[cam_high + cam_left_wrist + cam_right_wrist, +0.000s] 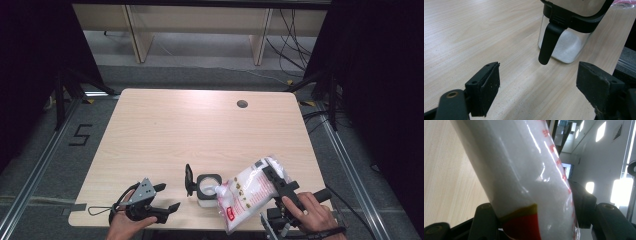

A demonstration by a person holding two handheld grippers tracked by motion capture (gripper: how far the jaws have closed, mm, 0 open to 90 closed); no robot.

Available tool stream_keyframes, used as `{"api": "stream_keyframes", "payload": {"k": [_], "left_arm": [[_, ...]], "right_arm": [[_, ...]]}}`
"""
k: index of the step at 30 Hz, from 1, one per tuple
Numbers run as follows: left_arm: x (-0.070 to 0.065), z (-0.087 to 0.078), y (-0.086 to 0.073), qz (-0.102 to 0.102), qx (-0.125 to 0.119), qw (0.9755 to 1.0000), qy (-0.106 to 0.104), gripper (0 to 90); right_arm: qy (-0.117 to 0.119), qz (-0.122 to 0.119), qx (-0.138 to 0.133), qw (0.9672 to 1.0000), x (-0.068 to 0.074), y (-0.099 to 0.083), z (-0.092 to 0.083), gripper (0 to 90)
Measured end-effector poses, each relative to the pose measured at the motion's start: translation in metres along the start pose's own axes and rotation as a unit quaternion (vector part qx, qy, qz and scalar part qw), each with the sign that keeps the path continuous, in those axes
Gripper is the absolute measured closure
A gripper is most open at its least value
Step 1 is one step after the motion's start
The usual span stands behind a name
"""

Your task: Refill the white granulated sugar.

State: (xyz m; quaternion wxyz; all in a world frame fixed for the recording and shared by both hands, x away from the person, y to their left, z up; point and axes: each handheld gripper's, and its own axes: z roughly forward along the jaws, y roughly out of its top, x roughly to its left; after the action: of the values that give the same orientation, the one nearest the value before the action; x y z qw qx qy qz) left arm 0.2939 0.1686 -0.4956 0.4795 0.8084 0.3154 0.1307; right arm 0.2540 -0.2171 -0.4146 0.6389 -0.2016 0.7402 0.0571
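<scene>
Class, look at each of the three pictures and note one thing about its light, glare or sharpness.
High view: the table is evenly lit and the surroundings fall dark. Left gripper view: the jar is fairly sharp, with a soft sheen on the wood beside it. Right gripper view: the bag sits so close that it blurs, streaked with glare, and the bright windows behind are washed out.

A: What does the left gripper [167, 197] look like?
B: Black, with a screw-dotted grey three-cornered plate on top, a thin cable looping at nine o'clock.
A: And the right gripper [270, 176]?
B: Black too.
</scene>
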Motion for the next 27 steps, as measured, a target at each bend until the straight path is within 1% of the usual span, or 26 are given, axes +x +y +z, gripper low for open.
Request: {"api": "stream_keyframes", "payload": {"k": [1,2,3,4,5,6,8,9,10,11,12,13,14,15,16,17,18,19,20,21,22,23,24,25,26,27], "left_arm": [[-0.0007,0.0006,0.0000,-0.006,-0.006,1.0000,0.000,18.5],[-0.0007,0.0006,0.0000,-0.006,-0.006,1.0000,0.000,18.5],[0.0016,-0.0003,0.0004,0.005,-0.004,1.0000,-0.001,18.5],[0.0017,-0.0003,0.0004,0.006,-0.003,1.0000,0.000,18.4],[0.0016,-0.0003,0.0005,0.006,-0.003,1.0000,0.000,18.4],[0.0016,-0.0002,0.0005,0.007,-0.002,1.0000,-0.001,18.4],[0.0001,0.0001,0.0002,-0.001,-0.003,1.0000,0.000,18.5],[-0.0002,0.0005,0.0002,-0.003,-0.006,1.0000,0.000,18.4],[0.0012,-0.0004,0.0005,0.006,0.000,1.0000,-0.001,18.4],[0.0010,0.0000,0.0003,0.003,-0.004,1.0000,-0.001,18.5],[0.0014,0.0000,0.0005,0.006,-0.005,1.0000,-0.001,18.5],[0.0013,0.0000,0.0004,0.005,-0.004,1.0000,-0.002,18.5],[0.0005,0.0007,0.0003,0.001,-0.009,1.0000,-0.002,18.5],[0.0006,0.0006,0.0003,0.001,-0.008,1.0000,-0.002,18.5],[0.0011,0.0002,0.0004,0.005,-0.005,1.0000,-0.002,18.5],[0.0015,-0.0001,0.0005,0.008,-0.003,1.0000,-0.002,18.4],[0.0005,0.0003,0.0003,0.001,-0.005,1.0000,-0.001,18.4],[0.0002,0.0000,0.0004,-0.001,-0.003,1.0000,0.001,18.5],[0.0006,-0.0001,0.0004,0.001,-0.002,1.0000,0.000,18.5],[0.0008,-0.0003,0.0004,0.003,0.000,1.0000,0.001,18.5],[0.0008,-0.0003,0.0004,0.003,0.000,1.0000,0.001,18.4],[0.0002,0.0001,0.0003,-0.001,-0.003,1.0000,0.000,18.4],[0.0001,0.0007,0.0003,-0.002,-0.008,1.0000,-0.002,18.4],[0.0011,0.0000,0.0005,0.005,-0.005,1.0000,-0.002,18.5],[0.0011,0.0001,0.0004,0.005,-0.006,1.0000,-0.003,18.4],[0.0006,0.0007,0.0003,0.001,-0.009,1.0000,-0.003,18.4]], "right_arm": [[0.003,0.000,0.007,1.0000,0.0000,0.0004,-0.0009,45.2],[0.003,0.000,0.007,1.0000,0.0000,0.0004,-0.0009,45.2],[-0.001,0.000,0.002,1.0000,0.0004,0.0005,-0.0003,45.3],[-0.003,-0.002,-0.001,1.0000,0.0000,0.0006,-0.0002,45.3],[-0.011,0.003,-0.004,0.9999,0.0009,0.0006,0.0002,45.3],[-0.011,0.003,-0.004,0.9999,0.0010,0.0008,0.0001,45.3],[-0.005,0.000,0.001,1.0000,0.0001,0.0016,-0.0007,45.3],[0.001,0.018,0.011,0.9998,0.0029,0.0018,-0.0020,45.3],[0.000,0.014,0.009,0.9999,0.0022,0.0021,-0.0018,45.3],[0.000,0.004,0.010,0.9999,0.0005,0.0027,-0.0019,45.3],[-0.005,-0.006,0.003,1.0000,-0.0009,0.0029,-0.0012,45.3],[-0.005,-0.006,0.003,1.0000,-0.0010,0.0030,-0.0014,45.3],[-0.002,0.006,0.007,1.0000,0.0009,0.0029,-0.0017,45.3],[-0.006,-0.008,0.005,0.9999,-0.0014,0.0035,-0.0018,45.3],[-0.005,-0.003,0.007,1.0000,-0.0005,0.0035,-0.0020,45.4],[-0.011,-0.002,0.004,0.9999,0.0004,0.0038,-0.0018,45.4],[-0.007,-0.015,0.010,0.9998,-0.0023,0.0054,-0.0031,45.4],[-0.017,-0.004,0.004,0.9998,0.0000,0.0058,-0.0026,45.5],[-0.008,-0.005,0.014,0.9999,-0.0005,0.0067,-0.0041,45.6],[-0.022,-0.011,0.003,0.9997,-0.0007,0.0072,-0.0032,45.7],[-0.022,-0.011,0.003,0.9997,-0.0007,0.0072,-0.0032,45.7],[-0.022,-0.023,0.003,0.9995,-0.0027,0.0081,-0.0033,45.8],[-0.022,-0.023,0.003,0.9995,-0.0027,0.0081,-0.0033,45.8],[-0.028,-0.019,-0.001,0.9994,-0.0017,0.0075,-0.0025,45.9],[-0.018,-0.018,0.011,0.9996,-0.0023,0.0079,-0.0036,45.9],[-0.014,-0.006,0.014,0.9998,-0.0004,0.0074,-0.0038,46.0]]}}
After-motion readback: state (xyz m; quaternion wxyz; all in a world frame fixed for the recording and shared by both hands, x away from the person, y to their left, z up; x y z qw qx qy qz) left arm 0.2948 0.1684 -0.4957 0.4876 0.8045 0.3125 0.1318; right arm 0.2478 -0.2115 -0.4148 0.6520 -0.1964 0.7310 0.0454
